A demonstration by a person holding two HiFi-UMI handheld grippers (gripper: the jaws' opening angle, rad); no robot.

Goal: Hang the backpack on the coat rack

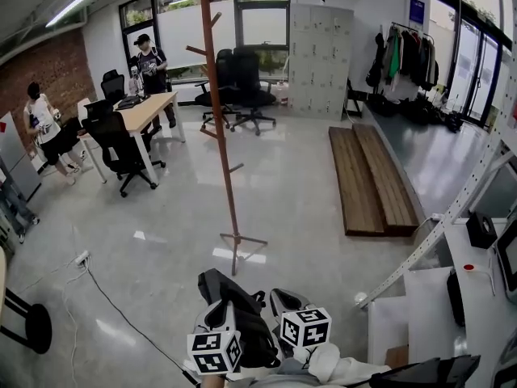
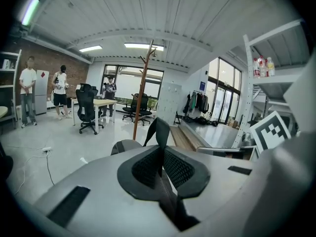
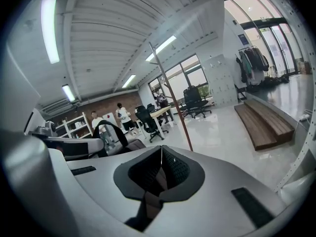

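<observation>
The wooden coat rack [image 1: 222, 120] stands on the floor straight ahead, with bare pegs up its pole. It also shows as the coat rack [image 2: 140, 95] and the coat rack [image 3: 173, 100] in the gripper views. The dark backpack [image 1: 242, 318] hangs low in front of me, between both grippers. My left gripper [image 1: 213, 318] is shut on a black backpack strap [image 2: 159, 131] that sticks up from its jaws. My right gripper [image 1: 285, 302] is shut too, with a dark strap [image 3: 144, 204] pinched between its pads. A strap loop [image 3: 106, 130] arches beside it.
A desk [image 1: 145, 111] with black office chairs [image 1: 121, 148] and people stands at the left. Wooden platforms [image 1: 371, 176] lie to the right. A white metal shelf frame [image 1: 452, 208] is close on my right. A cable and power strip [image 1: 81, 259] lie on the floor to the left.
</observation>
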